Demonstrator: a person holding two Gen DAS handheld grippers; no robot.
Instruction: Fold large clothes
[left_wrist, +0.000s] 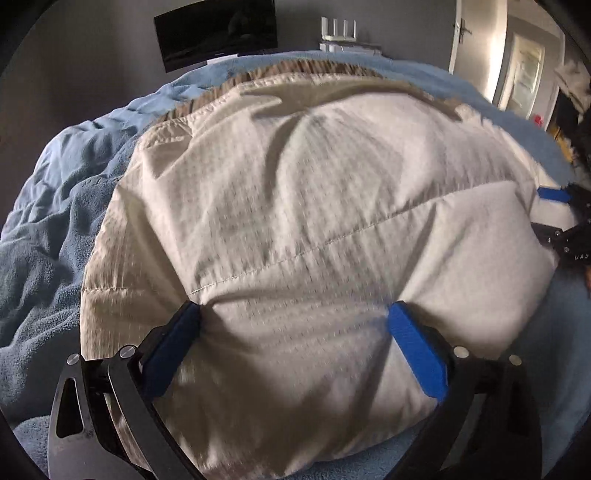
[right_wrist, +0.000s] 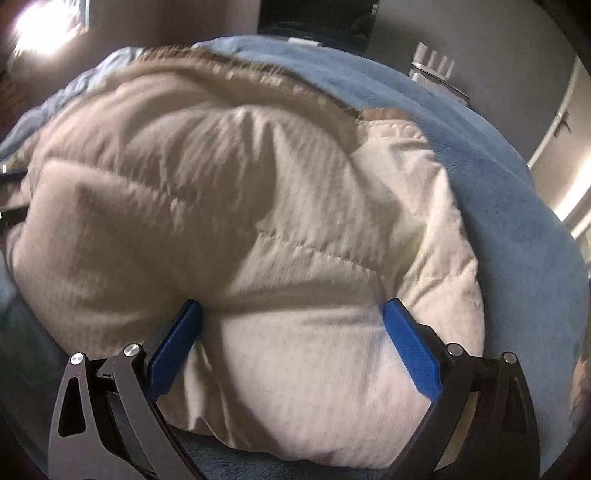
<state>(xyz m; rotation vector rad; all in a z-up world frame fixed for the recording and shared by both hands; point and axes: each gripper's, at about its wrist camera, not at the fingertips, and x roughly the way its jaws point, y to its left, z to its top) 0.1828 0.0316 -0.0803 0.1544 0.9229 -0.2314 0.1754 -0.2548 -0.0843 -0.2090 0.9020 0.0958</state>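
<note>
A puffy cream quilted jacket (left_wrist: 314, 206) with a brown fur trim (left_wrist: 295, 70) lies on a blue blanket; it also shows in the right wrist view (right_wrist: 258, 206). My left gripper (left_wrist: 295, 314) stands wide open, its blue fingers (left_wrist: 417, 350) pressing into the jacket's near edge on both sides of a thick fold. My right gripper (right_wrist: 291, 310) is also wide open, its blue fingers (right_wrist: 410, 350) straddling the jacket's near right part. The right gripper shows at the right edge of the left wrist view (left_wrist: 554, 210).
The blue blanket (left_wrist: 55, 206) covers the bed all around the jacket (right_wrist: 498, 184). A dark monitor (left_wrist: 218, 33) and a white router (left_wrist: 340, 29) stand at the far wall. A door (left_wrist: 524, 70) is at the right.
</note>
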